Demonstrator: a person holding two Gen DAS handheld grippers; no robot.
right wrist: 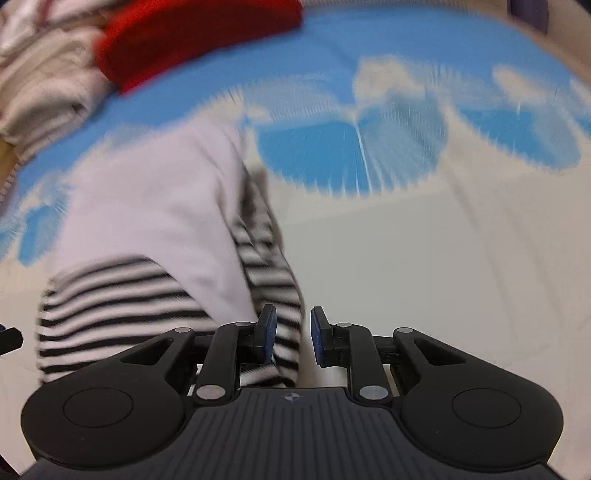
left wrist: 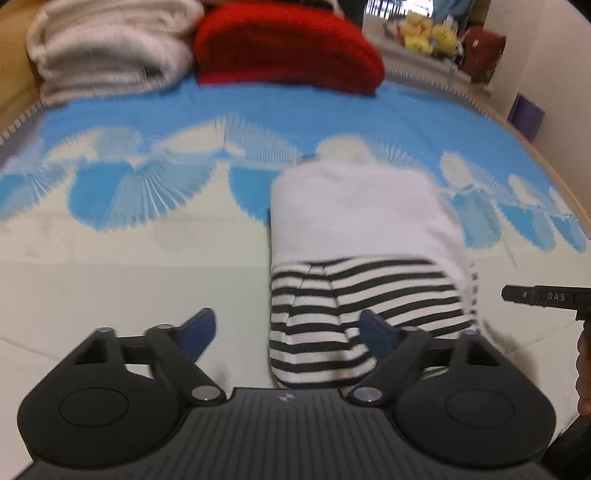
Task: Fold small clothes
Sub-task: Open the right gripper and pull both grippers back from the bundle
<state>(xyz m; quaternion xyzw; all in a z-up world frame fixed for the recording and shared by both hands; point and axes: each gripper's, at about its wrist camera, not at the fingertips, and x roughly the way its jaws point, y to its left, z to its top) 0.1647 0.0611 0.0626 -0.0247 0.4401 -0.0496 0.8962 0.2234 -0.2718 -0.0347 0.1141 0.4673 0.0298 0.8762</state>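
At the far edge of the blue-and-white bedspread (left wrist: 155, 110) we see a folded red blanket (left wrist: 288, 51) touching a cream blanket (left wrist: 107, 51); yellow plush toys (left wrist: 428, 35) sit beyond.

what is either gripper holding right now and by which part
Nothing is held. The left gripper is wide open over the striped garment; the right gripper is open around its striped edge, not clamped.

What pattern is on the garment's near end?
Black and white stripes, clearest in the left wrist view.
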